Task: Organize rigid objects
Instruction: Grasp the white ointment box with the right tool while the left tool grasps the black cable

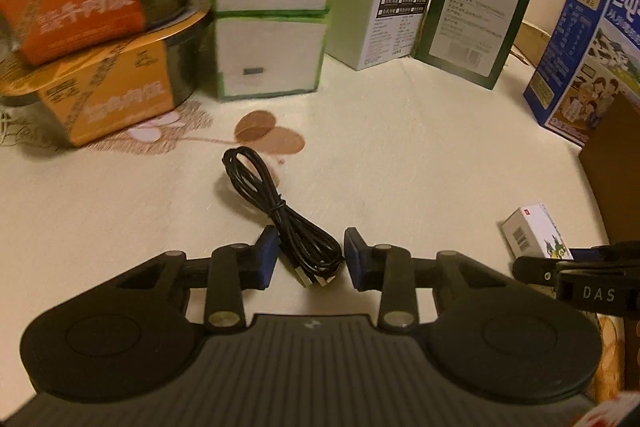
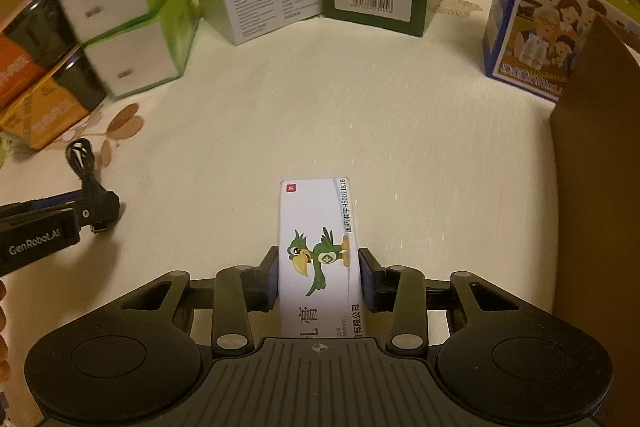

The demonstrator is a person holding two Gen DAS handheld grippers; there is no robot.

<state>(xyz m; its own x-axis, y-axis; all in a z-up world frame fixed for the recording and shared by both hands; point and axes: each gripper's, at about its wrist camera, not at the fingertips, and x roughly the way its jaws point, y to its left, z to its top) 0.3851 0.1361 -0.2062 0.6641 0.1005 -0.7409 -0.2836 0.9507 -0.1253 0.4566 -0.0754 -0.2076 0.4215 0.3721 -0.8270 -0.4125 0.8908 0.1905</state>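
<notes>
Left wrist view: The left gripper (image 1: 307, 259) points down at the surface (image 1: 420, 155). A bundled black cable (image 1: 280, 219) lies between its blue fingers (image 1: 267, 259). The fingers stand narrowly apart on either side of the bundle; the left pad looks to touch the cable, while a small gap shows at the right pad, so no firm hold is confirmed. The cable is soft and light and will flop; judged best taken at the tied waist or across the thick plug end. At the right edge a small white carton (image 1: 528, 235) is met by the other gripper. Stacked bowls (image 1: 80, 27), tissue packs (image 1: 276, 19), upright boxes (image 1: 476, 15) and a milk carton (image 1: 588, 43) line the rear.

Right wrist view: The right gripper (image 2: 319, 279) has its fingers (image 2: 271, 281) closed against the long sides of the small white carton (image 2: 318, 255), printed with a green bird, which lies lengthwise between them, pointing away from the camera. The carton is light, stiff cardboard; excess squeeze would likely dent it. A brown board (image 2: 600, 187) stands at the right. The left gripper (image 2: 96, 211) is visible at the left edge over the cable (image 2: 82, 157).
</notes>
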